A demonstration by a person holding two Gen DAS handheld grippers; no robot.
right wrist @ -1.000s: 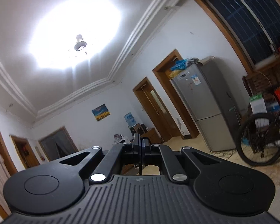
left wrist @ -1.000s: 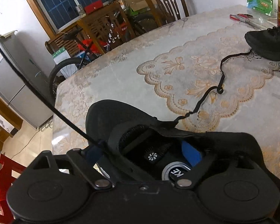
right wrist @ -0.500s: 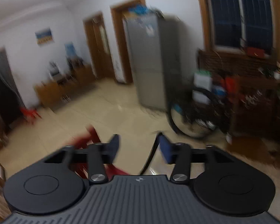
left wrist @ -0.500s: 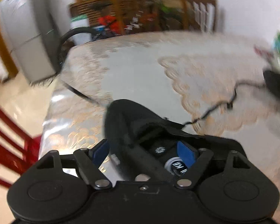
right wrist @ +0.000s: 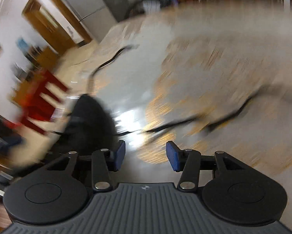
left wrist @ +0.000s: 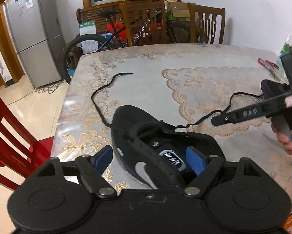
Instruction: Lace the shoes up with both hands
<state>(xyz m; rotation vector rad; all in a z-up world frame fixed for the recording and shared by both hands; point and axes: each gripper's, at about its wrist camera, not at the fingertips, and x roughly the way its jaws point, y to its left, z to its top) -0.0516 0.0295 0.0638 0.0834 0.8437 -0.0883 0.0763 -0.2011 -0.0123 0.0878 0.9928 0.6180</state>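
The black shoe (left wrist: pixel 130 124) lies at the near left of the table (left wrist: pixel 184 58), toe pointing to the far side and its opening towards the near edge. The left gripper (left wrist: pixel 148 159) sits right at the heel end. One blue pad is outside the shoe's left wall with a sliver of tablecloth showing between them, and the other pad is down inside the opening. The jaws have just been opening a little, and the left wall stands between them unpressed.

The lace (left wrist: pixel 99 97) leaves the shoe's left side and snakes away across the cloth, its tip resting far left. A second stretch leaves the right side and trails towards another black shoe (left wrist: pixel 272 89) at the far right. Red-handled scissors (left wrist: pixel 266 64) lie beyond that.

The right gripper (right wrist: pixel 146 153) is over the cloth to the right of the shoe, held by a hand (left wrist: pixel 288 136) at the right edge. Its pads stand apart, though the jaws have just been closing somewhat, and only bare table shows between them. Its view is badly smeared. The shoe is a dark blur to its left and the right lace stretch crosses just ahead of the fingertips. I cannot tell whether a finger touches the lace.
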